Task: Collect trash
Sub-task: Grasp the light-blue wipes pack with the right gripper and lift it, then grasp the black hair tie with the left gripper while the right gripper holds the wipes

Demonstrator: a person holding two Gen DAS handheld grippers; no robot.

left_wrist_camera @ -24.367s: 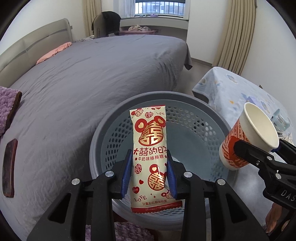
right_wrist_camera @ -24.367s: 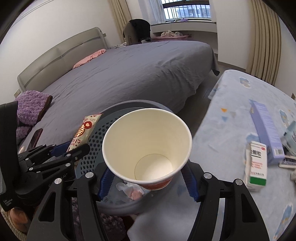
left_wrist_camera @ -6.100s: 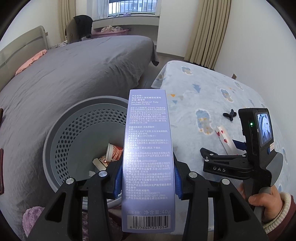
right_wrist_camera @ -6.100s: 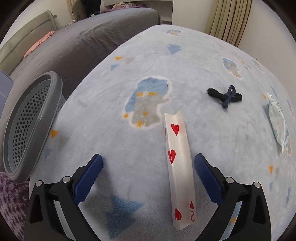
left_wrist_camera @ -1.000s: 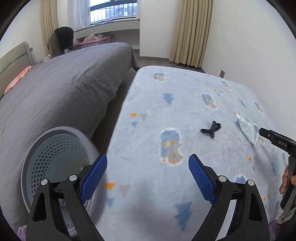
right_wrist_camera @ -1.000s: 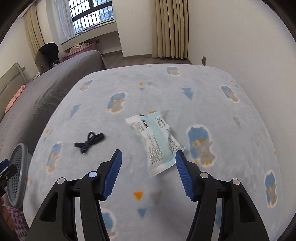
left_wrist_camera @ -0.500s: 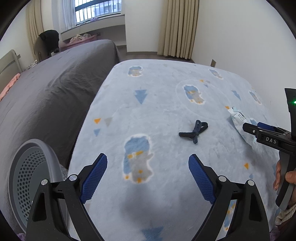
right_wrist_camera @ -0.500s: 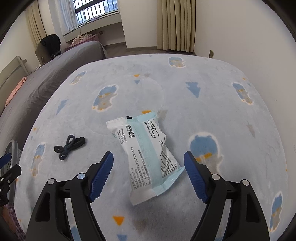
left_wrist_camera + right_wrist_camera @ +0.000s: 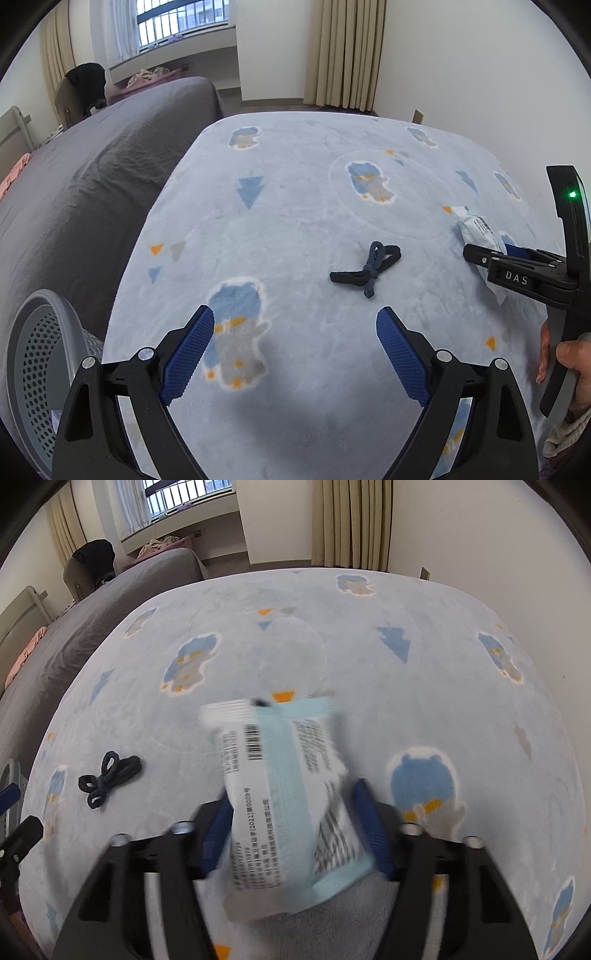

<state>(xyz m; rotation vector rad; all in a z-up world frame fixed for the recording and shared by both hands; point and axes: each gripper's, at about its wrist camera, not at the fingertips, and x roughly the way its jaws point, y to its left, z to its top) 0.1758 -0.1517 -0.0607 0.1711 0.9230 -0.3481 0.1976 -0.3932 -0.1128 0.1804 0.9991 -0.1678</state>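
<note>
a soft, short-piled pale blue blanket [image 9: 295,221] printed with blue cartoon animals and small orange, grey and blue triangles covers a low surface beside a bed under a wrinkled dark grey sheet [image 9: 92,177]; on the blanket lies a dark navy cord hair tie knotted into loops [image 9: 367,267], limp and matte, seen also in the right wrist view [image 9: 107,775] well to the left of the right gripper; the left gripper [image 9: 295,354], black plastic with blue cross-hatched rubber pads [image 9: 188,349], hovers over the blanket with its fingers spread wide and nothing between them; the hair tie lies just ahead of it, nearer the right-hand pad; at the lower left edge stands a round grey plastic basket with a perforated wall [image 9: 40,354], its smooth rim curving up beside the blanket's edge; the right gripper [image 9: 291,834] has its blue pads pressed against both sides of a crinkly white and pale turquoise plastic packet printed with a barcode and small black text [image 9: 284,794]; the packet sits between the fingers, its lower half in the grip and its sealed top edge reaching forward beyond the tips, tilted a little left; whether it rests on the blanket or is lifted clear i cannot tell, since this view is blurred; from the left wrist view the same packet [image 9: 476,229] pokes out past the right gripper's black finger.
</note>
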